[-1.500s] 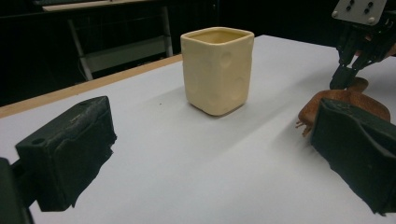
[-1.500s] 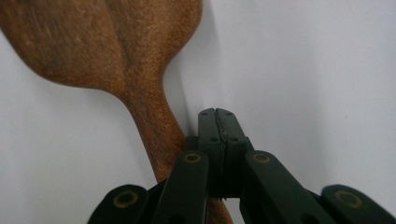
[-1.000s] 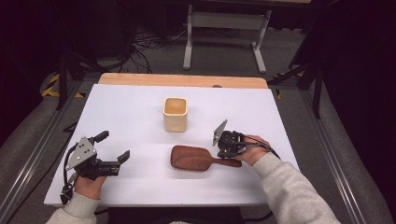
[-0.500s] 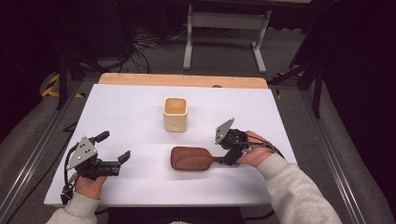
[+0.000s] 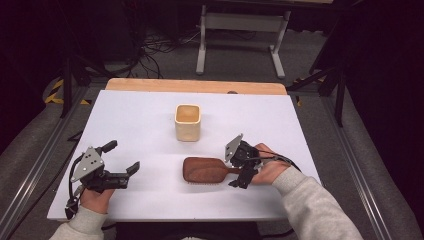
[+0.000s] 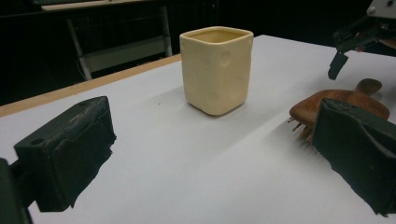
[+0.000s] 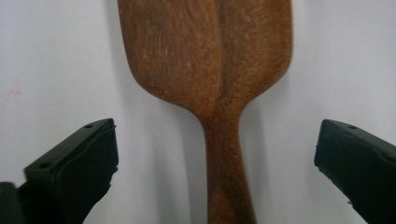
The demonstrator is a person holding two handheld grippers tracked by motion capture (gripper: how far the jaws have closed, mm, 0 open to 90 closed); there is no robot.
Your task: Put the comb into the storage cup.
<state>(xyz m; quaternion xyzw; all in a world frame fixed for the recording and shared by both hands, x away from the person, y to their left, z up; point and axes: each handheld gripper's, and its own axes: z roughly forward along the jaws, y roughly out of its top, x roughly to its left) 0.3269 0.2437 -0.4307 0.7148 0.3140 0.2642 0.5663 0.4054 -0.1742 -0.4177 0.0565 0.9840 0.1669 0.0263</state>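
— Since a second ago the right hand-held gripper [image 5: 239, 167] has slid back along the hairbrush [image 5: 205, 169] handle, its jaws just opening wide, handle between, untouched.
— Where's the brush?
— Flat on the worktop [image 5: 140, 120], toward the near edge, in front of the cup [image 5: 188, 122].
— Left hand-held gripper [image 5: 122, 162]?
— Spread, idle near the left corner. I'd centre on the handle before closing.

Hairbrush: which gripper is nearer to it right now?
Right. The right gripper sits over the hairbrush handle, jaws just opened wide on either side without touching it. The left gripper rests open near the table's left edge, well away.
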